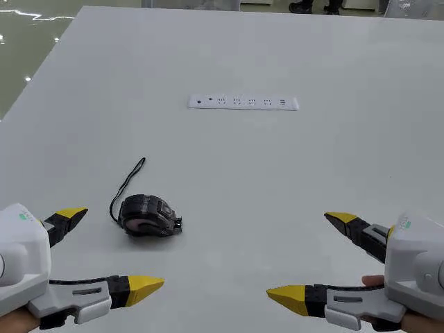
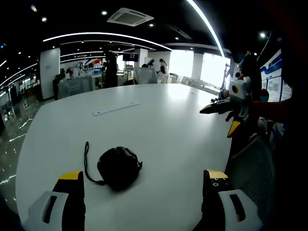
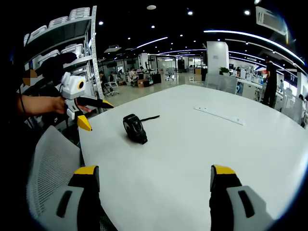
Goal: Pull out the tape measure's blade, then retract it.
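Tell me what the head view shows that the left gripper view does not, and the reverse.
Head view: the left claw's white body and the tape measure's grey face, seen from above. Left gripper view: a mesh chair and the office beyond the table. Both: the tape measure with its strap, the power strip, the white table, the open right claw.
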Motion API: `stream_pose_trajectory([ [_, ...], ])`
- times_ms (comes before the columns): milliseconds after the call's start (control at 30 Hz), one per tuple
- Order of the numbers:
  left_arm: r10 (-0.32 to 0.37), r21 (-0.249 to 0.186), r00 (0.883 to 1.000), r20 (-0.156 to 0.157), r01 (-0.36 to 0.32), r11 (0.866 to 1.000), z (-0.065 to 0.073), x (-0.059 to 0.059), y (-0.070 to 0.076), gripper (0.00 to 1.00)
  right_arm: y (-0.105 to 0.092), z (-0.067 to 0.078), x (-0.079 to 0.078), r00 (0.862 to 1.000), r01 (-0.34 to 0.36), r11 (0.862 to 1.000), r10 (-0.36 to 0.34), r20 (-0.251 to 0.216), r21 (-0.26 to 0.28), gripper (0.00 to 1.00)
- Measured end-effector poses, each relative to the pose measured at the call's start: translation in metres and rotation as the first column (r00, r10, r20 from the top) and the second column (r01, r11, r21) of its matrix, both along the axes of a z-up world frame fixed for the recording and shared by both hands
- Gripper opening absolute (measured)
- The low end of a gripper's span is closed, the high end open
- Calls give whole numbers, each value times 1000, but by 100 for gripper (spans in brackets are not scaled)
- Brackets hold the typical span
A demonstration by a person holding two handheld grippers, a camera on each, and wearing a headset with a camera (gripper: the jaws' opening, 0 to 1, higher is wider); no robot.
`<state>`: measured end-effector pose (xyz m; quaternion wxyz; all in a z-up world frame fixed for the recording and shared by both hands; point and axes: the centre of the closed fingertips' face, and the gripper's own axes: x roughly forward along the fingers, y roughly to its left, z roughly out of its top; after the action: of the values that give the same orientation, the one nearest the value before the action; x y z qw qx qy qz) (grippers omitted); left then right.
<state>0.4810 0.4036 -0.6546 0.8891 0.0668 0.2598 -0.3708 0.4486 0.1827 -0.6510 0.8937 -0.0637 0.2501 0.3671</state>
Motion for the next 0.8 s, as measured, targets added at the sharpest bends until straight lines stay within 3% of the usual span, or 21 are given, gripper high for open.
stream_pose_trajectory([
  [367, -20, 25, 1000, -1, 20, 999, -2, 2, -1, 100, 4, 3, 3, 999, -45, 999, 45, 15, -1, 95],
  [800, -66, 47, 998, -6, 66, 997, -5, 9, -2, 98, 13, 4, 19, 991, -128, 991, 129, 40, -27, 92],
])
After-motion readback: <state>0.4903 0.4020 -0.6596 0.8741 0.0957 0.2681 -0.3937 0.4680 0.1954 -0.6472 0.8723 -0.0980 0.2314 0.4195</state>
